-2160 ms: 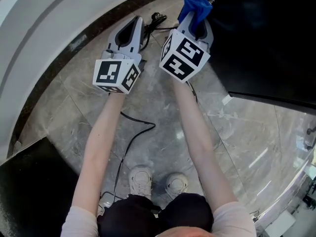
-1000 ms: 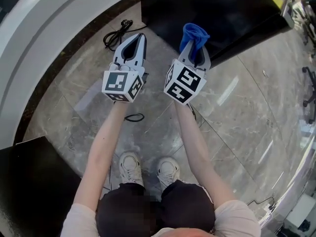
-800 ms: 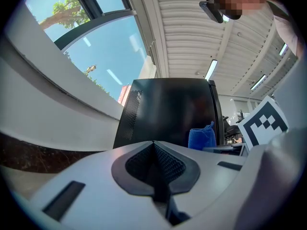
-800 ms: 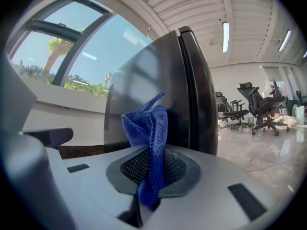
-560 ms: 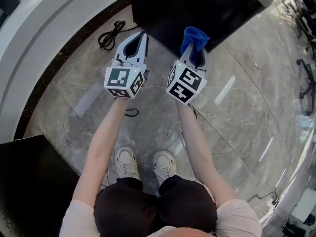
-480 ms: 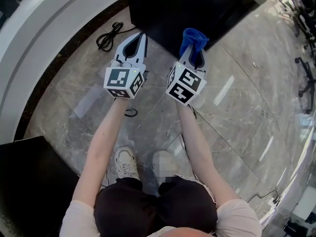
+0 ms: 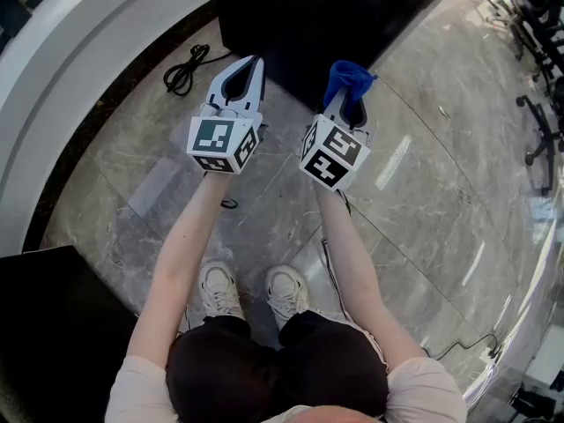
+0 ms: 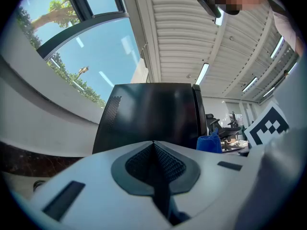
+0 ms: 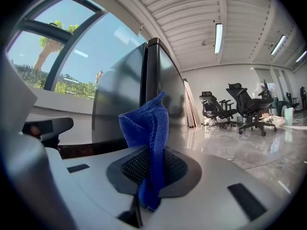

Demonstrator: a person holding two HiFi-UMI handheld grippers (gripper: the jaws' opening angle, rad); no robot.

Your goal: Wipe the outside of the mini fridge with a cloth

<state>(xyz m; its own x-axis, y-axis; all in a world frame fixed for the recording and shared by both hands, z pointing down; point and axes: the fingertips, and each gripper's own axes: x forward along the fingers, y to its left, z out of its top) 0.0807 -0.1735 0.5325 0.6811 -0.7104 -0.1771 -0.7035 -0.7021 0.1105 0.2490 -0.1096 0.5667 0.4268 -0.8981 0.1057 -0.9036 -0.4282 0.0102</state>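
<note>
Head view shows a person facing the black fridge (image 7: 308, 16), just ahead of both grippers; the right gripper (image 7: 346, 95) clamps a blue cloth (image 7: 349, 73) upright, apparently ready to wipe; the left gripper (image 7: 247, 67), jaws together and empty, looks idle beside it.

the right gripper (image 9: 146, 178) has its jaws pinched together on a blue cloth (image 9: 146, 126), which stands up in a folded peak. just beyond rises the black fridge (image 9: 127, 90). the left gripper (image 9: 45, 126) pokes in at left. chairs (image 9: 249, 107) stand on the glossy floor (image 9: 240, 147) at right.
</note>
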